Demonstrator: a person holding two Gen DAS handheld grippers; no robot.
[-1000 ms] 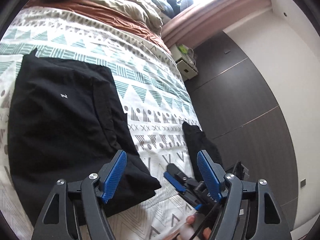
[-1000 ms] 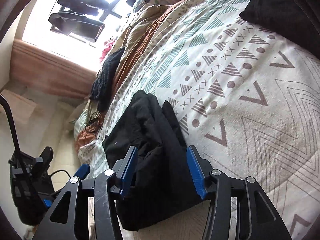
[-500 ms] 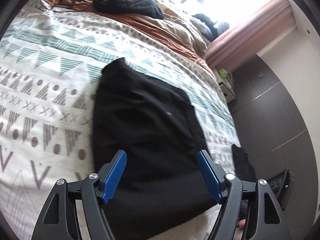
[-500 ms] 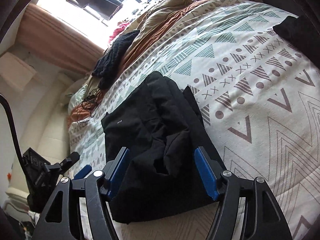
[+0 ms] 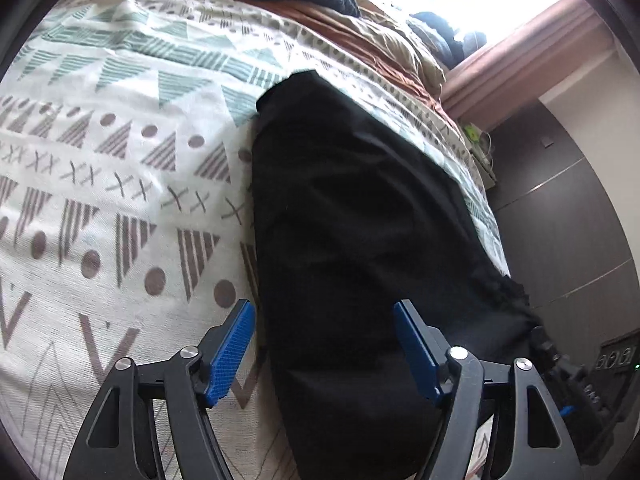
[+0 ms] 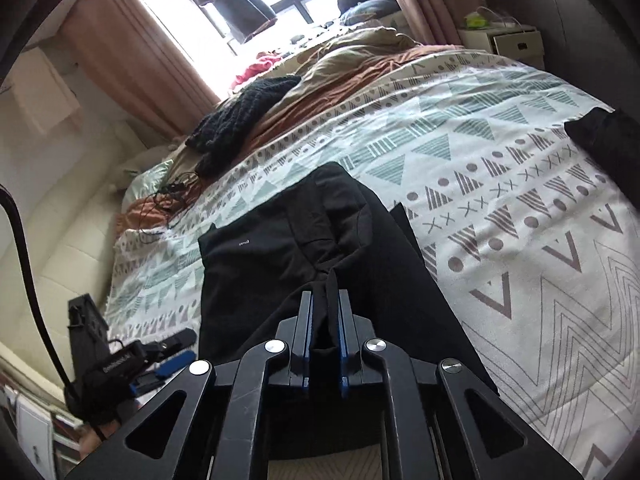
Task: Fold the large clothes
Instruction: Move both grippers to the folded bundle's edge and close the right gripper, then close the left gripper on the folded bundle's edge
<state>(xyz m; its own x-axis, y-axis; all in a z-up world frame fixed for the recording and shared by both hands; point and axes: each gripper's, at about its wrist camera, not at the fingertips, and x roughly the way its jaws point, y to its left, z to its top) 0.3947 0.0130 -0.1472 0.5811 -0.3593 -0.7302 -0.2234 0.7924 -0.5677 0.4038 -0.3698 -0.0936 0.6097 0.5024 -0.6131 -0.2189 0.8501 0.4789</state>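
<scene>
The right claw [image 6: 325,332] has just snapped together on the black clothes [image 6: 280,264], which stretch away toward the top of the frame.

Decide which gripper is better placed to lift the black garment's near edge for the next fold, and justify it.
Right. The right gripper has just closed on a pinch of the black garment, while the left gripper is open over it on the bedspread, gripping nothing.

Your bed [image 6: 520,184], under its patterned cover, carries the black garment [image 6: 280,248] at centre, a black knit [image 6: 240,120] at eleven o'clock, another dark garment [image 6: 600,136] at three.
</scene>
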